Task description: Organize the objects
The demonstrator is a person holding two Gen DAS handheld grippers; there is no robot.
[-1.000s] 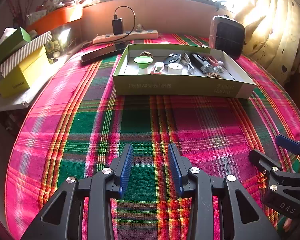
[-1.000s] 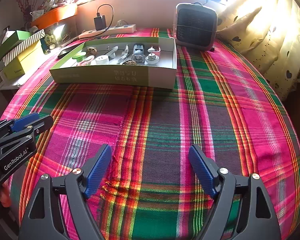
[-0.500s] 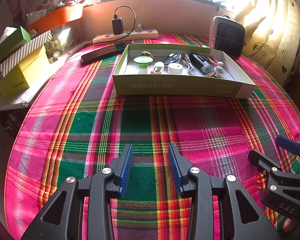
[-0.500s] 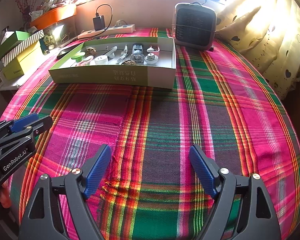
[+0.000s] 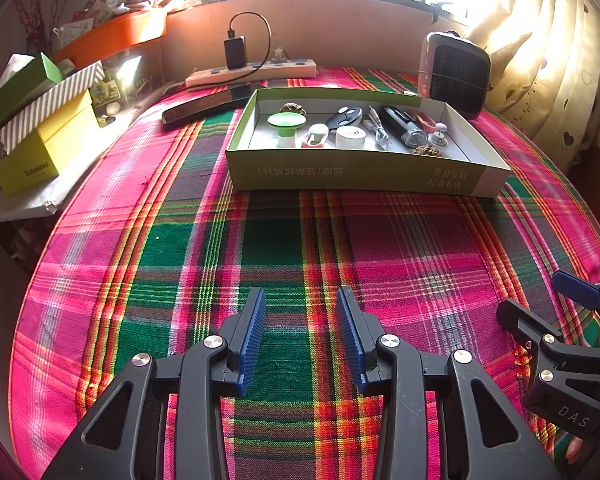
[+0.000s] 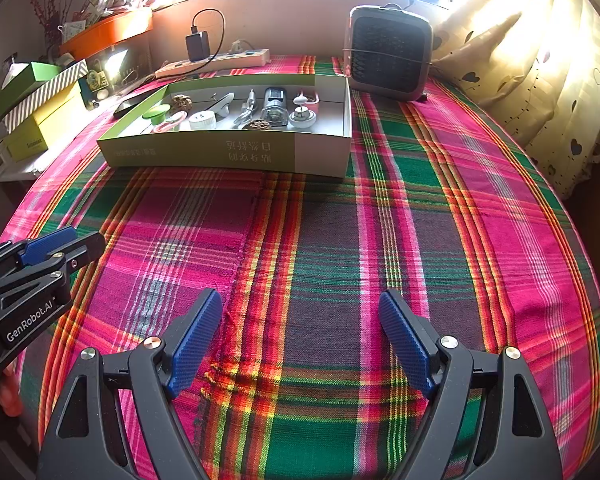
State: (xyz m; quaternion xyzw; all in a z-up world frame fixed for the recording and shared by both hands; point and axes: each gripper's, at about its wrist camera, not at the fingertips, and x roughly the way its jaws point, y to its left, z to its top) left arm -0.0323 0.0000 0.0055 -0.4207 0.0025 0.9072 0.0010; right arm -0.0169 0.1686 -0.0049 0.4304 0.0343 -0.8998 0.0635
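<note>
Both grippers hover low over the plaid cloth (image 5: 284,240), nothing in either. Left gripper (image 5: 301,312) stands half spread, right gripper (image 6: 300,320) wide apart. The small objects all sit in the green box (image 6: 228,156), well ahead. The risk, I'd say: a reach over the near wall could clip it and shove the box. The left view shows a dark remote (image 5: 212,102) beside the box; the right view shows the heater (image 6: 388,54) squarely.
</note>
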